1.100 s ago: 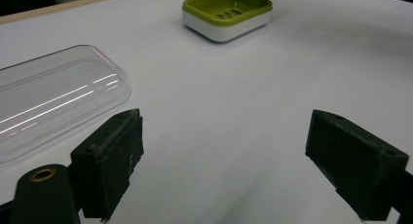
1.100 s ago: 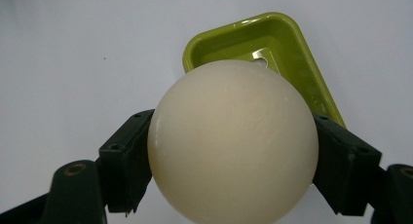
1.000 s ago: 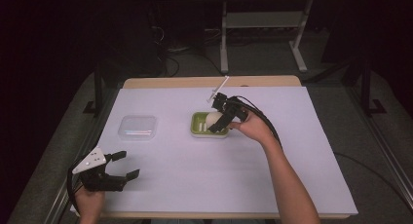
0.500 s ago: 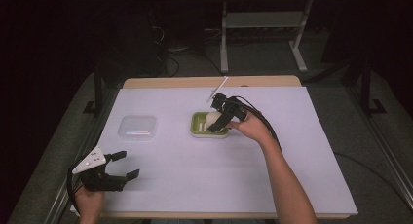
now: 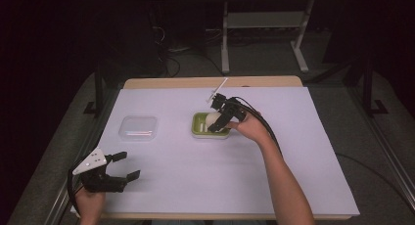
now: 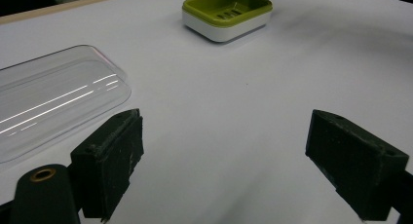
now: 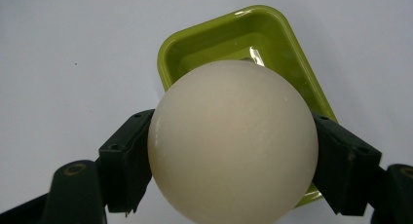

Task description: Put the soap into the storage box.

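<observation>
Jaws of the right gripper (image 7: 229,151) clamp a smooth, cream-white round ball (image 7: 233,141) from both sides, holding it directly over a lime-green rectangular plastic dish with a white base (image 7: 229,39). Whether the ball touches the dish floor cannot be told. Seen from the high view, the right gripper (image 5: 219,122) leans over the dish (image 5: 199,124), which sits near the middle of the white-covered tabletop (image 5: 293,151), somewhat toward its far edge. A clear, flat plastic lid with rounded corners (image 5: 138,127) lies apart from the dish, toward the tabletop's left edge. At the near left corner, the left gripper (image 5: 123,167) hovers with its jaws spread wide and nothing between them; its own view shows bare tabletop between the jaws, the lid (image 6: 53,100) just beyond one of them and the dish (image 6: 226,14) farther off.
</observation>
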`<action>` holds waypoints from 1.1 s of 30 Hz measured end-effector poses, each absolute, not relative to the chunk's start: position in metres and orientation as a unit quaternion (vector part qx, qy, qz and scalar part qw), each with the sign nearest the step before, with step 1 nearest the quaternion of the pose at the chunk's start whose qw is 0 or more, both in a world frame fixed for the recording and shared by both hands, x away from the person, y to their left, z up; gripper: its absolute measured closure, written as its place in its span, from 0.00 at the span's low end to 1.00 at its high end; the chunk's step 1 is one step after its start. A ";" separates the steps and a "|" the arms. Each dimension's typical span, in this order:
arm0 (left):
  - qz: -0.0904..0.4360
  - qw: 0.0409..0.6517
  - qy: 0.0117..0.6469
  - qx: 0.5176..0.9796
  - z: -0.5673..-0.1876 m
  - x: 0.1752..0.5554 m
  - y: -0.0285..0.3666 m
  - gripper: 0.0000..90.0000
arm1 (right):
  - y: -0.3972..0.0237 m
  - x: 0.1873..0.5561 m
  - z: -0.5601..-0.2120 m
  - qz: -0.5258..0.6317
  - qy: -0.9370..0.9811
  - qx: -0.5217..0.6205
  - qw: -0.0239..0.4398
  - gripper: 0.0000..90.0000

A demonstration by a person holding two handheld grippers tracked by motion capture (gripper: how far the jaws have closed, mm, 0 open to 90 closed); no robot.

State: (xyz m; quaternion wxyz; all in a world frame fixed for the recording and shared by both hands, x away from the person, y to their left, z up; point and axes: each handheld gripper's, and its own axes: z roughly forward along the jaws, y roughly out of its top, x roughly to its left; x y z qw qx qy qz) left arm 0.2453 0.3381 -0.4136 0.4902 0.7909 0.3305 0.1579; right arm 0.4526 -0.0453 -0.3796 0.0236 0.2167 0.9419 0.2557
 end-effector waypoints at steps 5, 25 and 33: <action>0.157 0.491 0.331 0.790 -0.414 0.245 0.337 0.15 | -0.042 0.454 -0.383 0.256 0.942 0.217 0.022 0.26; 0.156 0.491 0.329 0.792 -0.414 0.246 0.337 0.15 | -0.032 0.462 -0.393 0.248 0.941 0.229 0.028 0.26; 0.155 0.490 0.330 0.792 -0.414 0.245 0.337 0.15 | -0.030 0.465 -0.398 0.247 0.939 0.238 0.027 0.26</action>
